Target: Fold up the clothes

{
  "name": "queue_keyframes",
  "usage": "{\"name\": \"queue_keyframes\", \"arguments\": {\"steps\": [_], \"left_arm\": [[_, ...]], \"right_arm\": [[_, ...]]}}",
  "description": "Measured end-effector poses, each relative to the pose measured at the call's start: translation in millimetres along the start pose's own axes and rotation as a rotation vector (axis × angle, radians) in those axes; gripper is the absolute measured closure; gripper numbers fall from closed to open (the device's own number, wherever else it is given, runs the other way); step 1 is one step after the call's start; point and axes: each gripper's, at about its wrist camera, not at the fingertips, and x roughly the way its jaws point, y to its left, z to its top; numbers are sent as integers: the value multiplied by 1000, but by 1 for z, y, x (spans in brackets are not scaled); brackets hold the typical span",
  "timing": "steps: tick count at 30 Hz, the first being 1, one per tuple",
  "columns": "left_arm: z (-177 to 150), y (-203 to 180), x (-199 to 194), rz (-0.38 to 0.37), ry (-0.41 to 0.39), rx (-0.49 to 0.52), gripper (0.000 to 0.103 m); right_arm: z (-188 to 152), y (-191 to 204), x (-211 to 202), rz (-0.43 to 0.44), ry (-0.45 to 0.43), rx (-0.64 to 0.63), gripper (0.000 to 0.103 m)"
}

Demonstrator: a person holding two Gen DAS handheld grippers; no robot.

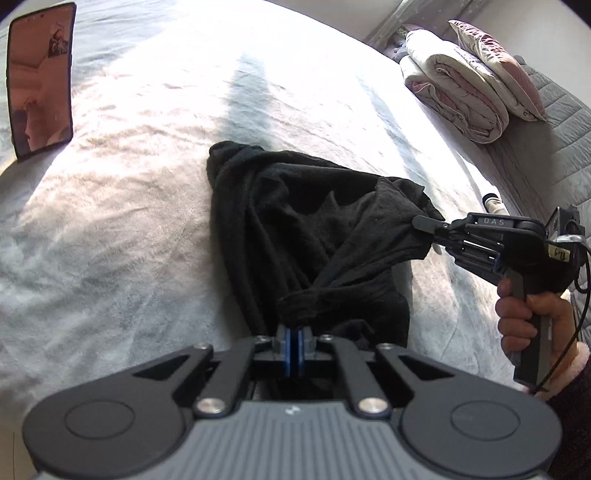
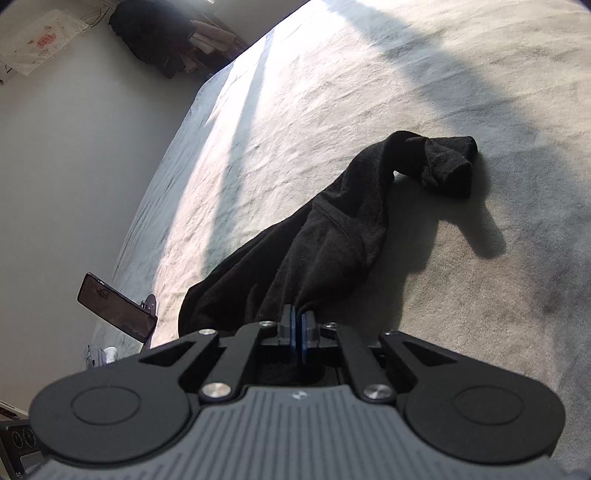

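A black garment (image 1: 295, 214) lies bunched on a pale bed cover (image 1: 129, 229). My left gripper (image 1: 294, 326) is shut on a gathered wad of its near edge. My right gripper (image 1: 430, 230) comes in from the right and is shut on another part of the cloth, lifting it off the bed. In the right wrist view the right gripper (image 2: 298, 314) pinches the black garment (image 2: 332, 229), which trails away over the bed cover (image 2: 480, 277), with a sleeve end lying at the far right.
A phone (image 1: 40, 81) stands propped at the far left; it also shows in the right wrist view (image 2: 116, 306). Folded quilts and a pillow (image 1: 469, 81) are stacked at the back right. The bed's left edge (image 2: 162, 177) drops to the floor. Dark clothes (image 2: 159, 33) hang on the far wall.
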Motion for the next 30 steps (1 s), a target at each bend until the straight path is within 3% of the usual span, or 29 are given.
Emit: {"name": "queue_keyframes", "arguments": {"steps": [8, 15, 24, 30], "left_arm": [[15, -13, -65, 77, -184, 103, 100], [29, -54, -120, 108, -367, 197, 100], [52, -120, -192, 99, -625, 312, 100], [71, -153, -221, 77, -751, 362, 100]], "right_arm": [[24, 25, -87, 99, -204, 18, 99], [24, 63, -162, 150, -365, -57, 99], [18, 97, -242, 199, -589, -123, 99], [24, 119, -286, 227, -731, -195, 99]]}}
